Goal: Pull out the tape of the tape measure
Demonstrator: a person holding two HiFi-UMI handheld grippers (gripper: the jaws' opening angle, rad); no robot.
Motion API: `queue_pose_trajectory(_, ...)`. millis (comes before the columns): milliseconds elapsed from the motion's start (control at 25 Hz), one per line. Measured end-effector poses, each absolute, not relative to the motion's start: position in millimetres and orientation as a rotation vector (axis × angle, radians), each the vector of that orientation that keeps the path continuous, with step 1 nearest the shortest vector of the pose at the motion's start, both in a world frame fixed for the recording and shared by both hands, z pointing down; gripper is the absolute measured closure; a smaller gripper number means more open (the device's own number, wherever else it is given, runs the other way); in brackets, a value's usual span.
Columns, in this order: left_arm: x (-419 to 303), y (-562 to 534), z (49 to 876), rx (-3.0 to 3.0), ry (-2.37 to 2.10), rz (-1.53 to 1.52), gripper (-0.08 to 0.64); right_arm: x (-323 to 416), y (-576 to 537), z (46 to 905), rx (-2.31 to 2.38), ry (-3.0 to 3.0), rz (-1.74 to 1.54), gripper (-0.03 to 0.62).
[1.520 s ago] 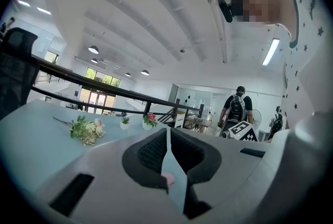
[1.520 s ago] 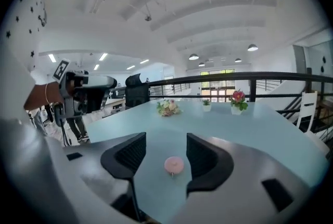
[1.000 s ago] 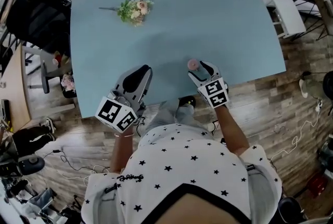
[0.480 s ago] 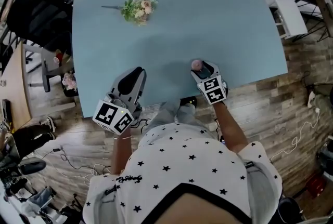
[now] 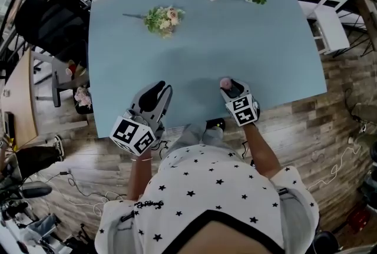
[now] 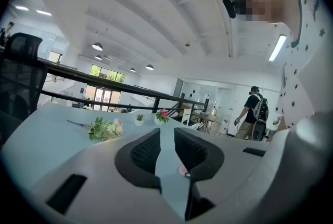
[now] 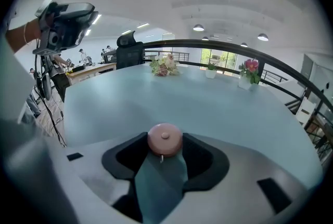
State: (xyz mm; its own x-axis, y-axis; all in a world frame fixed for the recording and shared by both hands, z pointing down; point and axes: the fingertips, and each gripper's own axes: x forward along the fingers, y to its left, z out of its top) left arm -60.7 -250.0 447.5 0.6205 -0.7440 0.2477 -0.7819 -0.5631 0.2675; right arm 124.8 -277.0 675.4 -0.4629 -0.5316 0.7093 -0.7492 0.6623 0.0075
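Pink round tape measure (image 7: 165, 139), pinched by our right gripper's (image 7: 165, 146) just-closing jaws at their tips, may squirt away from us.

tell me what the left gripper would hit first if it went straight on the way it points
Probably the bare blue table just ahead: the left gripper points slightly down, open jaws empty. The pink tape measure sits right of that line.
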Motion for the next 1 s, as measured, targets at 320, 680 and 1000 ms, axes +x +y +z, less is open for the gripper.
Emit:
queue_pose_trajectory(320,-55.5,-254.6,446.7,2.486,-1.194,0.119,0.459,120.8,-287.6,634.9,1.047,-2.245,0.298,0.383)
queue_pose_trajectory(680,-37.9,-262.8,442.6,2.496,-1.095,0.065,0.459,104.6,-296.0,550.5,1.121,-2.408,0.137,0.385)
queue_pose_trajectory(1000,-9.1,-270.9,434.8,2.523,-0.958,0.023,0.439,98.6,-290.8,476.2,1.169,-2.533,-0.030,0.385)
